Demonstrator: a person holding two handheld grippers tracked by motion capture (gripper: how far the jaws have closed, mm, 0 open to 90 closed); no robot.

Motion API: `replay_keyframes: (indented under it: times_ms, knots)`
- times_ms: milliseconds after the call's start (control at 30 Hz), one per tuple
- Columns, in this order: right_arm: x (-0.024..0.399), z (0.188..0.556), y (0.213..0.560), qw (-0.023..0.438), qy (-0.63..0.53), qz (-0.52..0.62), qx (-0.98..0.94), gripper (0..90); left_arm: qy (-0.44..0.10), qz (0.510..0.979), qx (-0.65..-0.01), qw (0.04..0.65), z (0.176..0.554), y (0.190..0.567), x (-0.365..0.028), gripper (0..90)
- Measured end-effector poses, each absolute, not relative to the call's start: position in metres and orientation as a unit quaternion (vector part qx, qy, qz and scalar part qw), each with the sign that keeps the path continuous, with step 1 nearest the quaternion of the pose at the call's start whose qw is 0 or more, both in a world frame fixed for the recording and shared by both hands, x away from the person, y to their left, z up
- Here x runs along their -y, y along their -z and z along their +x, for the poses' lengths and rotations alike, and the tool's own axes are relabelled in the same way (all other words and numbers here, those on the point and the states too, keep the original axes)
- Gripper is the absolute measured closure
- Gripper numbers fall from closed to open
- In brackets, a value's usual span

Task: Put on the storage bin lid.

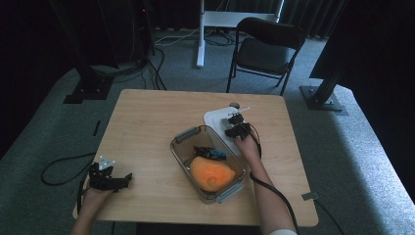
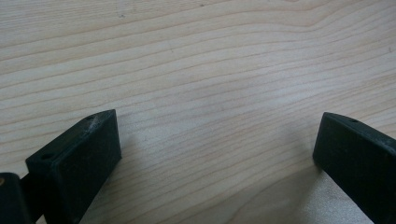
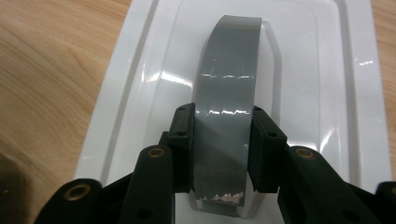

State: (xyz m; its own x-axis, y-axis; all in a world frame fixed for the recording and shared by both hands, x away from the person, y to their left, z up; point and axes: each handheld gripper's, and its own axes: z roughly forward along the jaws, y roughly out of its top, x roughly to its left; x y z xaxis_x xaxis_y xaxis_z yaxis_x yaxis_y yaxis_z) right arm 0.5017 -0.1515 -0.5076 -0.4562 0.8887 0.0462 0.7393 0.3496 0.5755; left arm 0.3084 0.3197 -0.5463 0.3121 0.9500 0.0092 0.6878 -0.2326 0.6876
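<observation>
A roll of grey tape (image 3: 231,60) stands on its edge on a white plastic lid (image 3: 135,93). My right gripper (image 3: 223,123) is shut on it, with one black pad against each flat side of the roll. From above, the right gripper (image 1: 235,123) sits over the white lid (image 1: 213,117), just behind a clear container (image 1: 182,137). The container holds an orange lumpy object (image 1: 211,173) and a small black and blue item (image 1: 210,152). My left gripper (image 1: 128,177) rests near the table's front left corner. Its jaws (image 2: 217,144) stand wide open over bare wood.
The container has grey clip handles at both ends and lies diagonally at the table's middle. A black folding chair (image 1: 266,46) stands beyond the far edge. Cables trail off the table on both sides. Dark stands rise at the back left and right.
</observation>
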Motion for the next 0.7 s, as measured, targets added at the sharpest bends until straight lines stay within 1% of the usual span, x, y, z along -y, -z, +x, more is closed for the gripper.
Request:
replay_keyframes:
  times_ms: [233, 700]
  knots:
    - [0.164, 0.496, 0.503, 0.14, -0.275, 0.51, -0.803, 66.9, -0.22, 0.754, -0.543, 0.297, 0.308, 0.546, -0.32, 1.3]
    - [0.194, 0.47, 0.477, 0.16, -0.287, 0.503, -0.799, 67.0, -0.22, 0.754, -0.543, 0.297, 0.308, 0.546, -0.32, 1.3]
